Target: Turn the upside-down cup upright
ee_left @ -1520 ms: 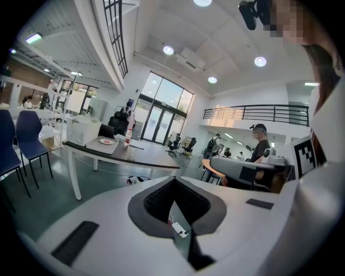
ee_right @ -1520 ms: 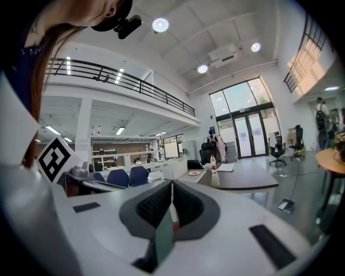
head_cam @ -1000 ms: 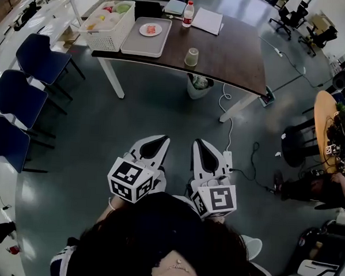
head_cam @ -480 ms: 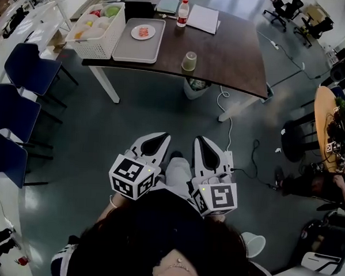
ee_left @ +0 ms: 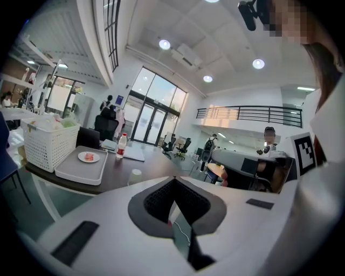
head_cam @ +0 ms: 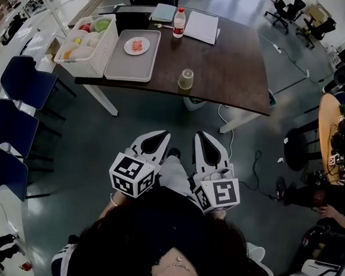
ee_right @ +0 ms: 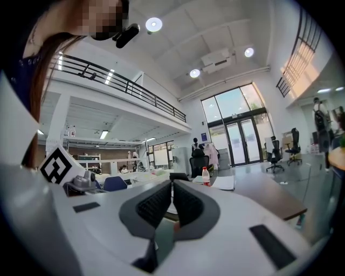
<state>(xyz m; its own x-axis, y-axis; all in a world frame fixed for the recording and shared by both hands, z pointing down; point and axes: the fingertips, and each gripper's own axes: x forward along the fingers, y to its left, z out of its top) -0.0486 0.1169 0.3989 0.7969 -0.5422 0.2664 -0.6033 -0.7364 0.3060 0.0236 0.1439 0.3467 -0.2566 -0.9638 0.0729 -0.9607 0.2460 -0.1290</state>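
I am closing on the table [head_cam: 234,68]: over the last second it has slid down the head view towards me, so the cup [head_cam: 186,79] is nearer, though I judge it still out of reach. Nothing is grasped yet. The left gripper [head_cam: 154,140] and right gripper [head_cam: 205,143] both have their jaws pressed together and empty, side by side ahead of me. The cup stands alone near the front edge of the dark tabletop, right of a grey tray [head_cam: 121,68] holding a small plate [head_cam: 136,45], with a white basket [head_cam: 88,40] beside that. Blue chairs [head_cam: 25,80] line the left of this grey-floored open office, and cables [head_cam: 254,167] trail at right
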